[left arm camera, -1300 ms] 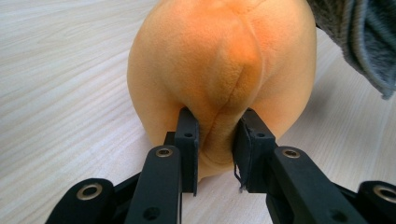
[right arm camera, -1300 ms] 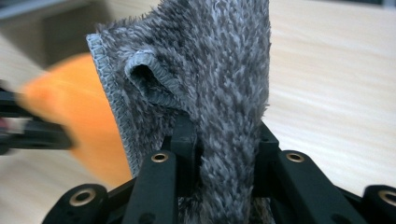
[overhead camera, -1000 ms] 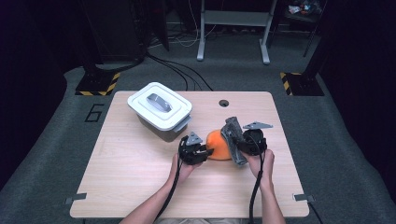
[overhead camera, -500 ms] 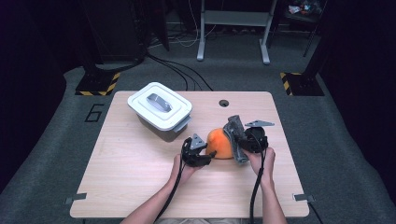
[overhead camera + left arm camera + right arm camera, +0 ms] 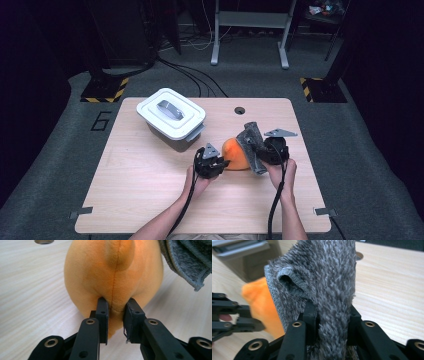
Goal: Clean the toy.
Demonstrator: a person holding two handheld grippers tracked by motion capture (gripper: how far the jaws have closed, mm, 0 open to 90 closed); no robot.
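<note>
An orange plush toy (image 5: 236,152) lies on the wooden table (image 5: 150,190), right of centre. My left gripper (image 5: 223,162) reaches it from the left. In the left gripper view its jaws have just been closing and now pinch a fold of the orange plush toy (image 5: 112,272) along its seam, the left gripper (image 5: 115,308) shut on it. My right gripper (image 5: 260,150) holds a grey fluffy cloth (image 5: 251,140) against the toy's right side. In the right gripper view the grey cloth (image 5: 332,277) stands up between the jaws of the right gripper (image 5: 332,312), with the toy (image 5: 259,300) behind it.
A white lidded container (image 5: 171,116) with a grey handle stands at the table's back left. A round cable hole (image 5: 239,110) sits near the back edge. Bare tabletop stretches along the front and left.
The left jaws spread wider beside the plush toy, then closed onto it. The right hand and its cloth have hardly moved.
</note>
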